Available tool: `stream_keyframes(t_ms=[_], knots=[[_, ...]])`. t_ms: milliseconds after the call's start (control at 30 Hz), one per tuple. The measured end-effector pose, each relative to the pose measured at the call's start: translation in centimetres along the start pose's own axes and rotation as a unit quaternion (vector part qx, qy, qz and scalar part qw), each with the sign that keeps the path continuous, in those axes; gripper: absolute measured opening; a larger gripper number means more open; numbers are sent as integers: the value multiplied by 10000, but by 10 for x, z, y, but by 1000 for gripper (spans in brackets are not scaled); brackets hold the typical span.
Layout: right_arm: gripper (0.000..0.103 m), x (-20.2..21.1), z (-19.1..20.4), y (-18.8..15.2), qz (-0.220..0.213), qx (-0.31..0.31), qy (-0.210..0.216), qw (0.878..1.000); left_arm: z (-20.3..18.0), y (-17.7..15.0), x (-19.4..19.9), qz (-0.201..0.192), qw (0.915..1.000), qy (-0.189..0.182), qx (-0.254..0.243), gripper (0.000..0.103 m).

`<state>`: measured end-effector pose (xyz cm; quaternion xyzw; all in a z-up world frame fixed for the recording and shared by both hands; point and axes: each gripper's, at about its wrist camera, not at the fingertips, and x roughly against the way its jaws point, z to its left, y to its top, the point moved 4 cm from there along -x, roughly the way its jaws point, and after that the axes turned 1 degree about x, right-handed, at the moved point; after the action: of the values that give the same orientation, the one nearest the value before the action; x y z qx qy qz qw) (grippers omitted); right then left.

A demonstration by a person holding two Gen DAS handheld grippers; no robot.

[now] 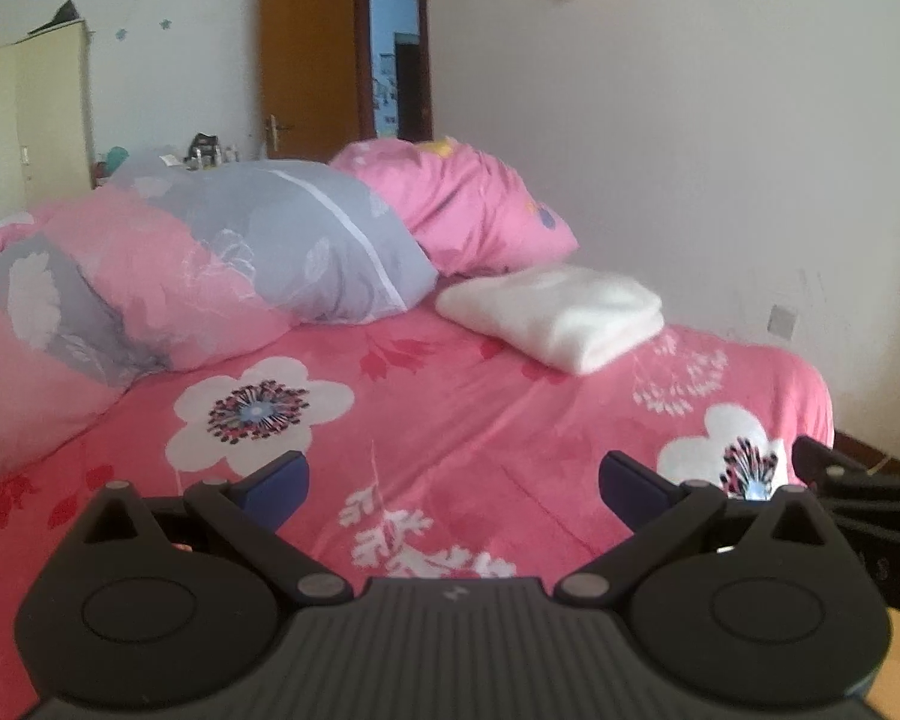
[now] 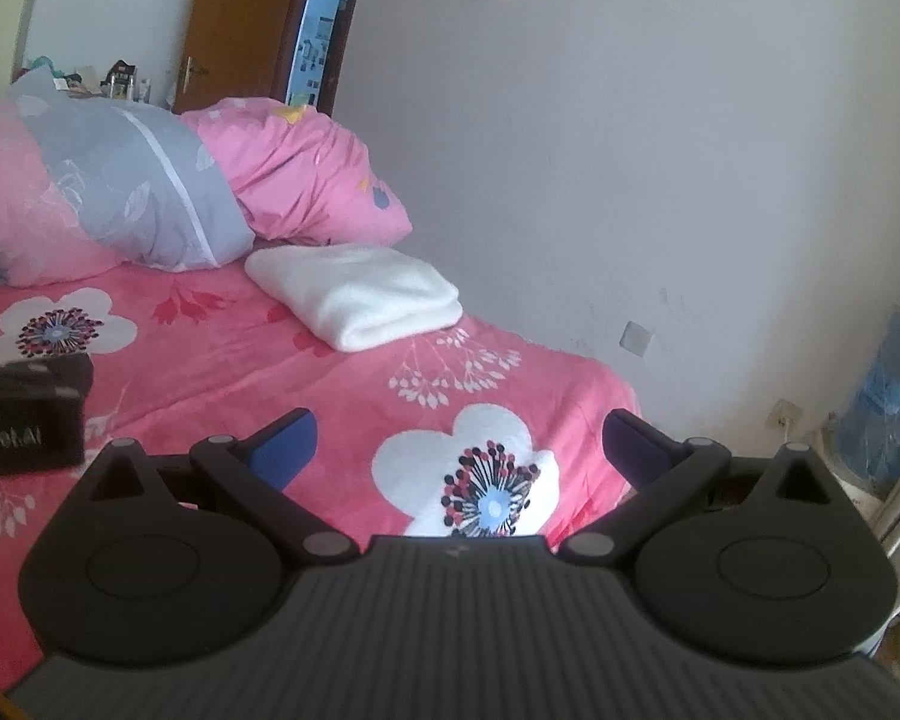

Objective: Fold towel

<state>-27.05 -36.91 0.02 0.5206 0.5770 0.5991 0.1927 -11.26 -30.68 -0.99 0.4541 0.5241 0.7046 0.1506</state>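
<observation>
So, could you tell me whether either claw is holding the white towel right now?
No: the folded white towel lies on the bed beside the pillows, apart from the open left claw and right claw.

1. The left black two-finger gripper with blue-padded fingertips (image 1: pixel 453 489) fills the bottom of its own view. Its jaws stand wide apart, and nothing sits between them.
2. One blue pad (image 1: pixel 279 489) shows at lower left of centre; its partner is at lower right, both angled inward.
3. The right black two-finger gripper with blue-padded fingertips (image 2: pixel 459 450) is likewise spread wide and empty, low in its own frame.
4. In the left wrist view, part of the right gripper pokes in at the right edge (image 1: pixel 858 492).
5. In the right wrist view, the left gripper's black body shows at the left edge (image 2: pixel 27 414).
</observation>
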Motion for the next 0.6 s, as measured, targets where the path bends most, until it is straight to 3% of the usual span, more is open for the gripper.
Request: stream_keyframes(t_ms=[600], knots=[[102,-15,-7,-11,267,-156,-43,9995,-9,-1,-2,-27,10000,12,-87,103]])
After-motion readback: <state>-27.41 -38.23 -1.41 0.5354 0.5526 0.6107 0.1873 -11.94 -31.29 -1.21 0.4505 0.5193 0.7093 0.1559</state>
